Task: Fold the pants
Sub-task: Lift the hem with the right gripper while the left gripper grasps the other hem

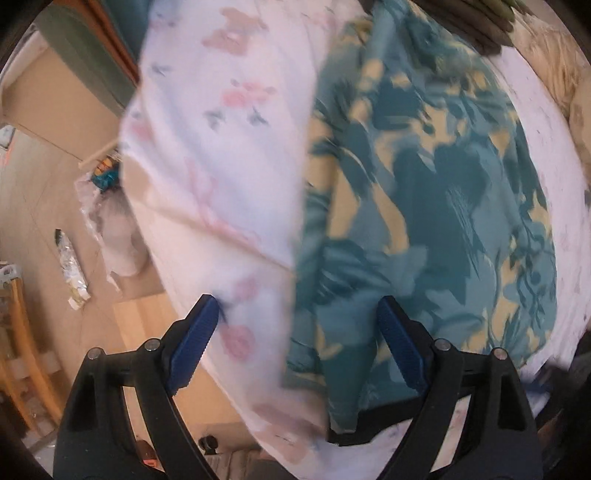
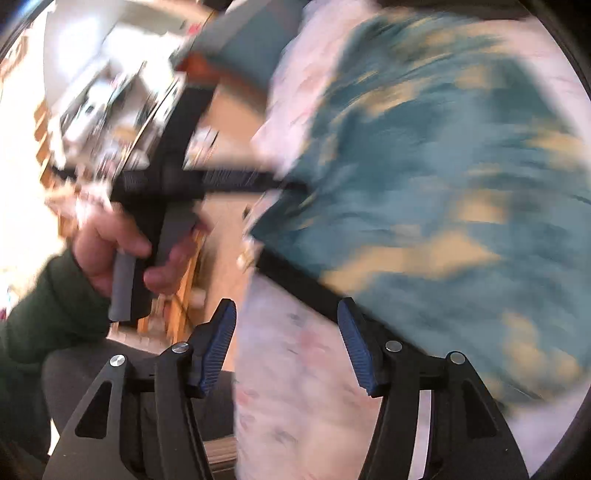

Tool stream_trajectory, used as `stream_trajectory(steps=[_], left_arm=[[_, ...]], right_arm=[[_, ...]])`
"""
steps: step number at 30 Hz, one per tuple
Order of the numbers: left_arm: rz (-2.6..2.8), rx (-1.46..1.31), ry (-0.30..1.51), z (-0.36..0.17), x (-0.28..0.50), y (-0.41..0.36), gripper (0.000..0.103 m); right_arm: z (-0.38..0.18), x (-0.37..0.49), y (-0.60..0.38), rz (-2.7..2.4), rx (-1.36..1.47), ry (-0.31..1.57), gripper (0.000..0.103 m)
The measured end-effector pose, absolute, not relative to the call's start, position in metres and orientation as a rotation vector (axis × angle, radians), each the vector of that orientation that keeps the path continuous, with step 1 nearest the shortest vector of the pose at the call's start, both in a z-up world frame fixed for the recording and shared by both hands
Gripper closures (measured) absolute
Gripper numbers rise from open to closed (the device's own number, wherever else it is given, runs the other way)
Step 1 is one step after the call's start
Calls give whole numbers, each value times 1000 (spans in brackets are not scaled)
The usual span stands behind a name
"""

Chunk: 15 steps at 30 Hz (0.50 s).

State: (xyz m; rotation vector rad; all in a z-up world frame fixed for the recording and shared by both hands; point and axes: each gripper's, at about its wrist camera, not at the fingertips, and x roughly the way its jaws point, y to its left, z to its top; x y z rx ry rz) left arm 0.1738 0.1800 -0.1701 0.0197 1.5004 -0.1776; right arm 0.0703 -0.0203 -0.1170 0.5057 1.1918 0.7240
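The pants (image 1: 424, 192) are teal with a yellow leaf print and a black waistband (image 1: 354, 432). They lie flat on a white floral bedsheet (image 1: 221, 177). My left gripper (image 1: 295, 325) is open and empty, with its fingers on either side of the pants' left edge near the waistband. In the right wrist view the pants (image 2: 443, 166) are blurred by motion. My right gripper (image 2: 286, 325) is open and empty just short of the black waistband (image 2: 295, 288). The other gripper (image 2: 236, 177), held in a hand (image 2: 107, 243), reaches to the pants' corner.
The bed's edge drops to a tan tiled floor (image 1: 44, 192) on the left, with plastic bags (image 1: 107, 229) and a wooden chair (image 1: 18, 332) there. A dark folded garment (image 1: 476, 26) and a pillow (image 1: 554, 62) lie at the far end of the bed.
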Motion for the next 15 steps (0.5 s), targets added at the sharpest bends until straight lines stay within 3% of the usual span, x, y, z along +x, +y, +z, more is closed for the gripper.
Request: stream_trajectory(steps=[4,6,7,8,10,12,15], left_arm=[[-253,100,1509,-171,164,160,18],[-267,76,1531,-173,164,157,20],[-263,53,1542,-176,164,156,26],[-250,55,1560,-179,165,153,45],[-244,109,1555,-179,163,145,60],[-289,154,1550,-173,159,134,90],[-315,258,1537,-171,149,119,98]], right_arm=[[-107,65,-110,451,598,1087,27],[-116,73,-134,348,637,1082,26],[-125,81,-144,309,648,1093,26],[-133,85,-152,302,657,1091,26],[-151,90,-158,282,657,1122,27],[-166,87,-163,343,722,1158,29],[-172,80,-142,463,704,1167,38]])
